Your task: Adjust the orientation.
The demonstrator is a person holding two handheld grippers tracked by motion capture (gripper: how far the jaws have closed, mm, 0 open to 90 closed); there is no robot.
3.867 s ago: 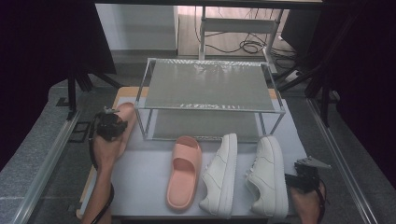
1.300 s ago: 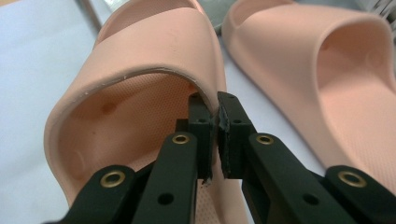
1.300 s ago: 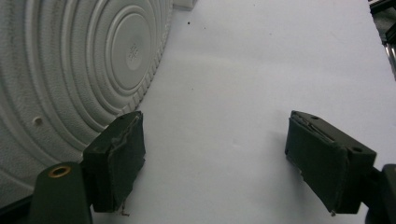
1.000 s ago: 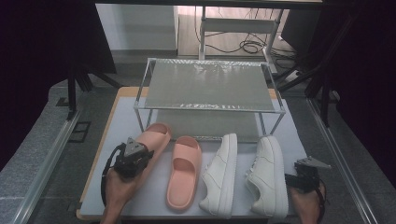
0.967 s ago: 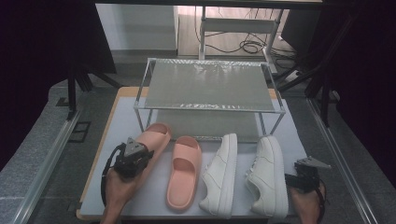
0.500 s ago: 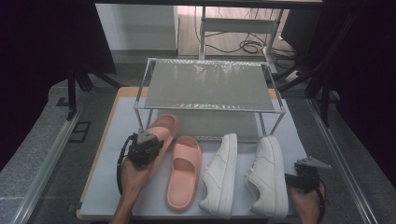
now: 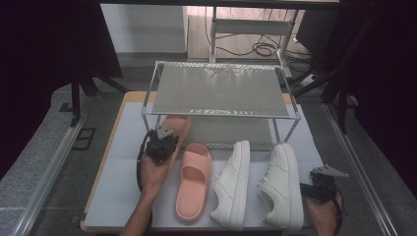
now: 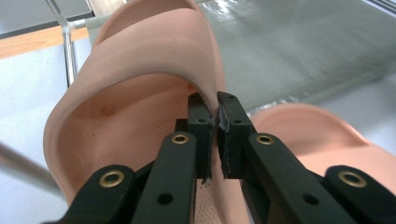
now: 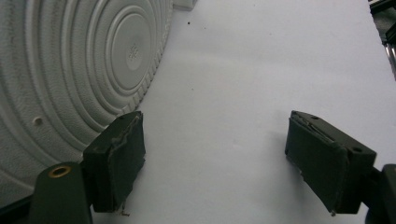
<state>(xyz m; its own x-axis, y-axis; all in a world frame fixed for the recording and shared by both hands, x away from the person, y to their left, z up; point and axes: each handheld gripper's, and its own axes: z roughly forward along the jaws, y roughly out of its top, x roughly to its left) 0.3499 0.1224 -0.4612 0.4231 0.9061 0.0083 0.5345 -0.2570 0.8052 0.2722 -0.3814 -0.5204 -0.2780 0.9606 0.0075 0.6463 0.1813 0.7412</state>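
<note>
My left gripper (image 7: 160, 141) is shut on the side edge of a pink slide sandal (image 7: 177, 125), whose toe reaches under the metal shoe rack (image 7: 219, 88). In the left gripper view the jaws (image 8: 214, 105) pinch the rim of the held pink slide (image 8: 135, 84) beside its strap. A second pink slide (image 7: 194, 183) lies flat just right of it, seen too as the second slide (image 8: 317, 140). My right gripper (image 7: 322, 184) rests at the front right, open (image 9: 217, 130) and holding nothing, beside a white sneaker (image 7: 281, 184).
Another white sneaker (image 7: 231, 183) lies between the slide and the right sneaker. The rack's lower shelf (image 8: 303, 46) is just ahead of the held slide. The right sneaker's ribbed sole (image 9: 70, 60) is close to my right gripper's left jaw. A white mat (image 7: 123, 167) covers the table.
My left gripper has carried the pink slide forward and to the right, from the mat's left side to the rack's front edge. The right gripper has stayed still.
</note>
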